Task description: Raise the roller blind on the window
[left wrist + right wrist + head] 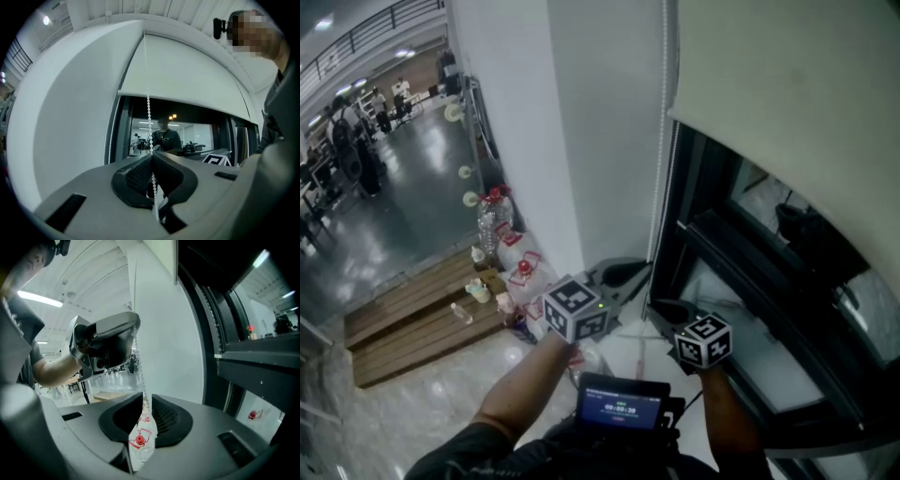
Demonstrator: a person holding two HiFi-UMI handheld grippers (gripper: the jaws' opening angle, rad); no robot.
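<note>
Progress looked partial in the head view. The roller blind (787, 103) hung with its lower edge across the upper part of the window (741, 253), so the dark-framed panes below were uncovered, but a broad sheet of fabric was not yet rolled up. I judged that several more pulls were needed. The blind was matte, cream cloth. The bead chain (661, 169) ran as a thin white line down the edge of the smooth white wall (600, 141). The left gripper (628, 274) and the right gripper (667, 309) sat low beside the chain, left above right. Clear plastic bottles (520, 272) with red caps stood on the glossy floor (422, 206).

In the left gripper view, the jaws were closed on the bead chain (148, 108). The small round beads passed straight between the ribbed black pads. Above, the blind's straight hem crossed the glass.

In the right gripper view, the jaws stood slightly apart, with a narrow gap between the textured pads. The chain (137, 366) dropped from the left gripper above into that gap, and the pads did not seem to press on it. A red-capped bottle showed through the gap below. The gripper shells were smooth, grey moulded plastic.
</note>
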